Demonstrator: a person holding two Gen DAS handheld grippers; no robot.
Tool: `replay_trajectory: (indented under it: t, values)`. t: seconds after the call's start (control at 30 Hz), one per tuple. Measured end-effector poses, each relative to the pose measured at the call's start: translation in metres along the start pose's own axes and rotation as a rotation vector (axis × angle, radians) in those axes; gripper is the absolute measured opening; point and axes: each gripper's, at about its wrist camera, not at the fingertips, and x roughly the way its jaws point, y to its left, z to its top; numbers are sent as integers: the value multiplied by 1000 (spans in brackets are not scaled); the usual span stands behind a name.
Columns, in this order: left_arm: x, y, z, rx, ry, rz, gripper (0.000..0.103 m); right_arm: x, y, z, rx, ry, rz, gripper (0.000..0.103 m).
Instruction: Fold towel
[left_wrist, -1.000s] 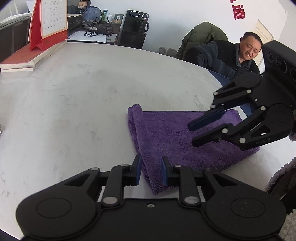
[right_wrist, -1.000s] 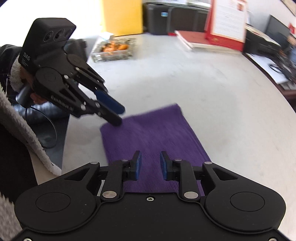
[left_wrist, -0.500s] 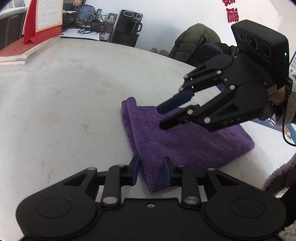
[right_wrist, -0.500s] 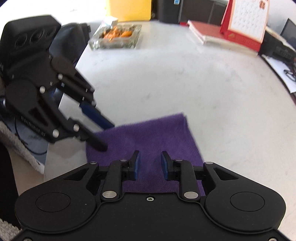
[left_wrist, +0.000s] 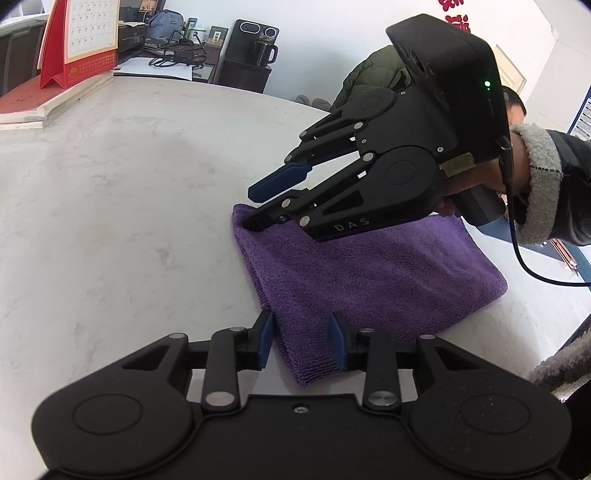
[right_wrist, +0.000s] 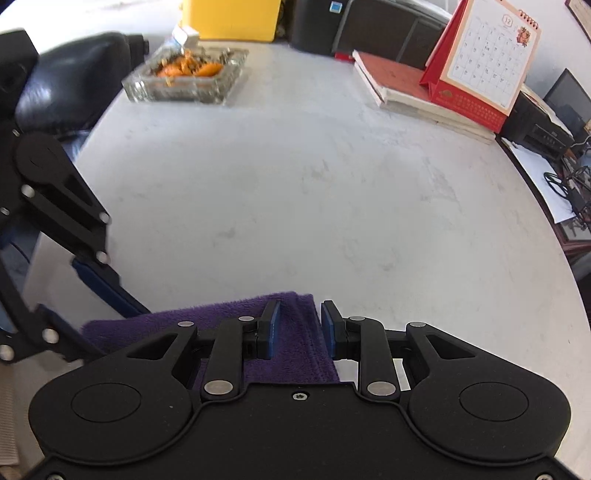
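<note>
Opening left gripper (left_wrist: 301, 339) jaws astride towel (left_wrist: 354, 273) corner, right gripper (left_wrist: 255, 208) jaws apart, moved to far corner

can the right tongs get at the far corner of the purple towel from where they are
Probably yes. The right tongs hang open right over the far corner of the purple towel, lower finger at the fold edge, nothing between. The left tongs, opening, straddle the near corner, out of the way.

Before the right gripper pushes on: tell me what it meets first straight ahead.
The right gripper would probably first meet the far corner of the folded purple terry towel between its open fingers, with the white table underneath.
</note>
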Motion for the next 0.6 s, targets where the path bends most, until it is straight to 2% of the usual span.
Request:
replay_trajectory:
  t: [0.2, 0.27, 0.47, 0.6]
  values:
    - [0, -1, 2, 16, 8, 4, 32, 0, -6, -4, 96, -9, -64, 27]
    - [0, -1, 3, 21, 11, 5, 32, 0, -9, -5, 136, -10, -84, 32]
    - [-2, -2, 5, 38, 7, 11, 32, -4, -16, -11, 221, -22, -147, 33]
    - [-6, -4, 8, 52, 3, 20, 32, -33, -31, -24, 333, -69, -174, 33]
